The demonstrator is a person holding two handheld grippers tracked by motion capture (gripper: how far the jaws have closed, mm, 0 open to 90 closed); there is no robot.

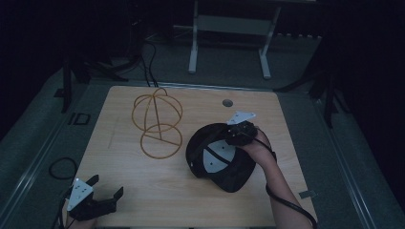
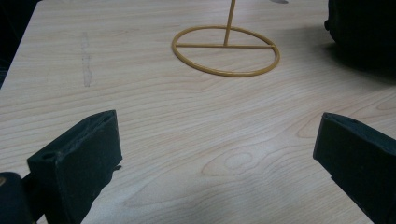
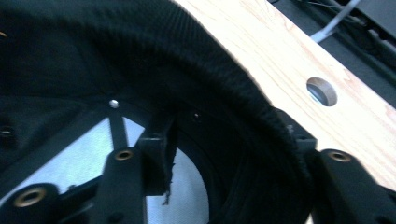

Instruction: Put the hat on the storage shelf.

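Note:
A black cap (image 1: pixel 234 177) lies upside down right of the table's middle, its pale lining facing up. My right gripper (image 1: pixel 229 138) reaches into it from the far right side. In the right gripper view the jaws (image 3: pixel 224 135) straddle the cap's knit rim (image 3: pixel 243 93), one inside the crown and one outside, open with a gap around the fabric. A yellow wire hat stand (image 1: pixel 156 119) stands left of the cap, its ring base (image 2: pixel 226 45) flat on the wood. My left gripper (image 1: pixel 107 185) rests near the front left corner, open and holding nothing (image 2: pixel 219 126).
The wooden table (image 1: pixel 157 191) has a round hole (image 1: pixel 228 102) near its far edge, also seen beside the cap (image 3: pixel 322 91). A cable loop (image 1: pixel 62 169) lies on the floor at the left. A white frame (image 1: pixel 229 28) stands behind the table.

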